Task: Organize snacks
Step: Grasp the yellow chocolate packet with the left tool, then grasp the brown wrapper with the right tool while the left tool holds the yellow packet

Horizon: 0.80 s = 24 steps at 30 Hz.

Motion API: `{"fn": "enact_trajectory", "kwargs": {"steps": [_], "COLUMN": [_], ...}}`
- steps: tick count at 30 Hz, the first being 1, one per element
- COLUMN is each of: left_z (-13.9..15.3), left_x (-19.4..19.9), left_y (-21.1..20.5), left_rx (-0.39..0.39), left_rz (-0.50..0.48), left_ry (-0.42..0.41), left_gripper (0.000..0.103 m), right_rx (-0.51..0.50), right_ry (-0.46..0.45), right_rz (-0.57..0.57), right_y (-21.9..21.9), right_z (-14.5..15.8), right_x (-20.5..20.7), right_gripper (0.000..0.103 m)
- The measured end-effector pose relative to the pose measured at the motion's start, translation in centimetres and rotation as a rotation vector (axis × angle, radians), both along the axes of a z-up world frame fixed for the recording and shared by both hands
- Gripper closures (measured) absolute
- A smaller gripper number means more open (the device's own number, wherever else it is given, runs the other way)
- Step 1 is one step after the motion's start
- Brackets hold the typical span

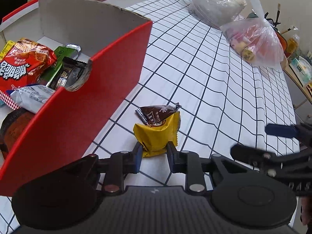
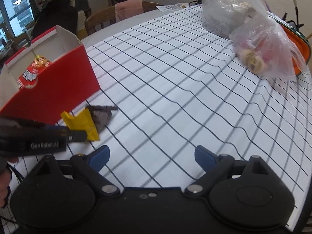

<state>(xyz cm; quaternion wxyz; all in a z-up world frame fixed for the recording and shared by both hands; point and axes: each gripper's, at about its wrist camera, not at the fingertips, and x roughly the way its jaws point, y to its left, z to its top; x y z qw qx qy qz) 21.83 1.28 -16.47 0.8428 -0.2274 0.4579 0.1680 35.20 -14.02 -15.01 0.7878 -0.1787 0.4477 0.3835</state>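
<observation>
Left wrist view: left claw [image 1: 154,149] closed on the near edge of a yellow packet [image 1: 156,134], which lies on the gridded worktop [image 1: 204,81] just beside the red box [image 1: 93,105] with a brown packet [image 1: 156,113] tucked under its far end; the box holds snacks [image 1: 25,64] (red bag, silver and dark wrappers). Right wrist view: right claw [image 2: 152,157] spread wide over bare cloth with nothing between its pads, yellow packet [image 2: 81,121] to its left by the box [image 2: 58,89], two plastic bags [image 2: 267,56] well apart at the far right.
</observation>
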Motion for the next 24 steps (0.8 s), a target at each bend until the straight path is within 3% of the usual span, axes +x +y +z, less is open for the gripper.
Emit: {"fn": "enact_trajectory", "kwargs": {"steps": [2,5,8,16,22,24], "left_z": [0.1,0.2,0.2,-0.5,-0.4,-0.4], "left_x": [-0.4,-1.0,-1.5,-2.0,-2.2,-2.0], "left_y": [0.3,0.3,0.1,0.6,0.7,0.8], "left_rx": [-0.018,-0.034,-0.040,-0.047,-0.031,-0.041], "left_rz": [0.005,-0.004,-0.010,-0.011,-0.021,-0.054], "left_ry": [-0.004,-0.005,-0.009,0.005,-0.006,-0.010], "left_gripper": [0.080,0.096,0.096,0.096,0.096,0.096], "right_rx": [0.029,0.050,0.068,0.080,0.057,0.061], "right_ry": [0.005,0.019,0.062,0.128,0.174,0.189], "right_rz": [0.018,0.035,0.043,0.031,0.024,0.026], "right_y": [1.2,3.4,5.5,9.3,9.9,9.6], "right_z": [0.2,-0.1,-1.0,-2.8,-4.0,-4.1], "right_x": [0.2,0.6,0.9,1.1,1.3,1.2], "right_gripper": [0.009,0.011,0.019,0.021,0.033,0.050]}}
